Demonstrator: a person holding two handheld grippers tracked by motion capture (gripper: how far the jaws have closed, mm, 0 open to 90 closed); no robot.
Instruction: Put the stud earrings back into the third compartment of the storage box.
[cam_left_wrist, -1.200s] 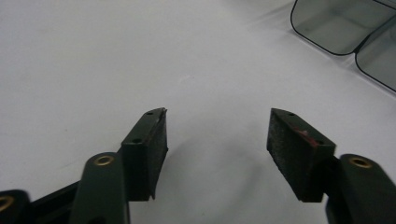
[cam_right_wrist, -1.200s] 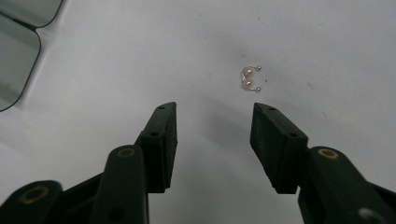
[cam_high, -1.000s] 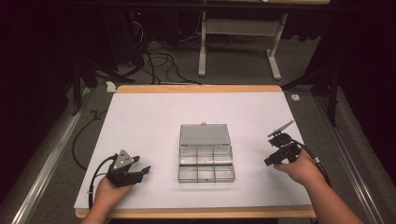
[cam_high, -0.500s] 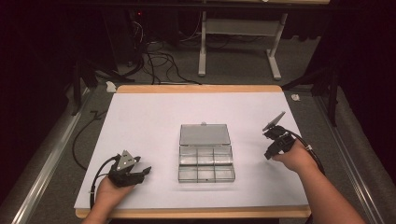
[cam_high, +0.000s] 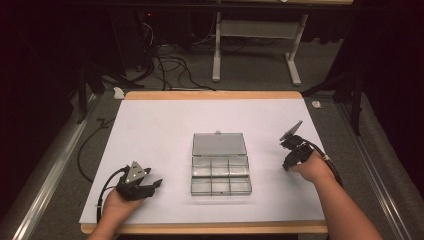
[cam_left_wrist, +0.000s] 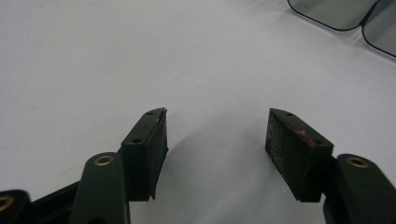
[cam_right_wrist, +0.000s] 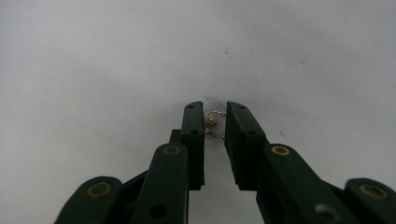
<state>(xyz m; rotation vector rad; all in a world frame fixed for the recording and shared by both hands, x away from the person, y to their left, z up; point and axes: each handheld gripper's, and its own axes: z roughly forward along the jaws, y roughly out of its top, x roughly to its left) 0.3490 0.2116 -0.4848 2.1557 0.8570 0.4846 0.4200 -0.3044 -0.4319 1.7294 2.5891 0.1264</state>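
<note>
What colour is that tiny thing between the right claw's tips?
Pale gold: a small wire piece with pearl-like beads, seen best in the right gripper view.

The left gripper (cam_left_wrist: 217, 135) is hovering low over the white table surface (cam_left_wrist: 116, 56), and its two black jaws are standing apart with nothing between them. In the upper right of the frame, the rounded corners of a clear plastic box (cam_left_wrist: 345, 14) are showing.

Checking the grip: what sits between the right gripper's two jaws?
A small earring with pearl-like beads and a wire hook lies between the jaws of the right gripper, which have just been closing, in the right gripper view.
</note>
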